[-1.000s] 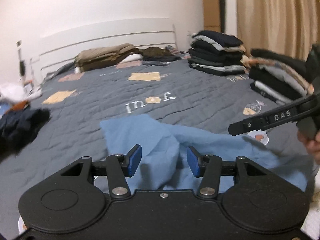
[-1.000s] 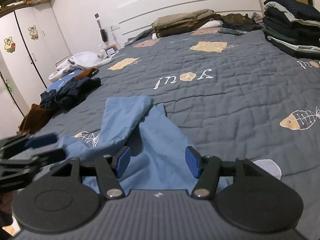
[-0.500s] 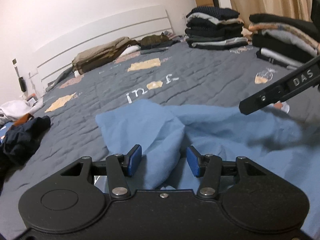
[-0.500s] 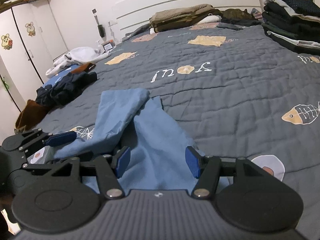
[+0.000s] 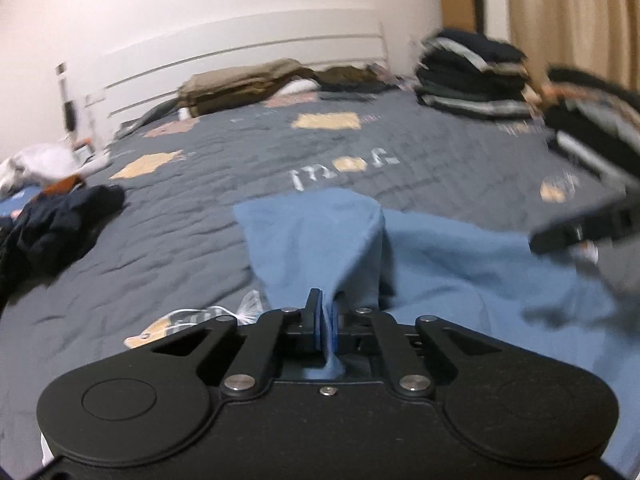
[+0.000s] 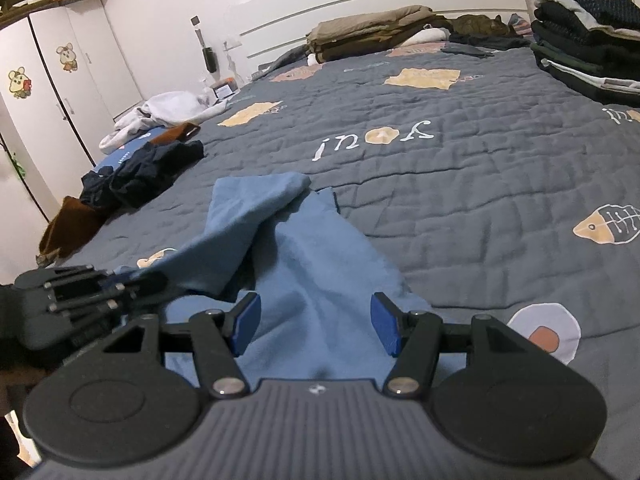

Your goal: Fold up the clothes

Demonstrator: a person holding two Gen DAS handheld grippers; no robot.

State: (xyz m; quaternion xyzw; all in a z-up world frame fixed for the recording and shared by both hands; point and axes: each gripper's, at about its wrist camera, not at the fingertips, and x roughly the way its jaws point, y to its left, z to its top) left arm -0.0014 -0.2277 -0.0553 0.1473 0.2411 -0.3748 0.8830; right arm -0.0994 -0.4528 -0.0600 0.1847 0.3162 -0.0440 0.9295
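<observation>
A light blue garment (image 5: 448, 264) lies crumpled on the grey quilted bed (image 5: 224, 208). My left gripper (image 5: 326, 316) is shut on a fold of its near edge, and the cloth rises in a ridge ahead of the pads. In the right wrist view the same blue garment (image 6: 316, 280) spreads under my right gripper (image 6: 314, 326), which stands open just above the cloth with nothing pinched. The left gripper (image 6: 120, 284) shows at that view's left, clamped on the fabric. The right gripper's finger (image 5: 580, 228) appears blurred at the left wrist view's right.
Folded dark clothes are stacked at the far right (image 6: 588, 40) (image 5: 472, 72). A khaki folded pile (image 6: 368, 32) lies by the white headboard. A dark crumpled heap (image 6: 140, 176) and white clothing (image 6: 168, 112) sit at the bed's left edge. A white wardrobe (image 6: 48, 92) stands left.
My left gripper has shut on the blue garment's fold, from open half a second ago. The right gripper stays open and has shifted slightly forward over the cloth.
</observation>
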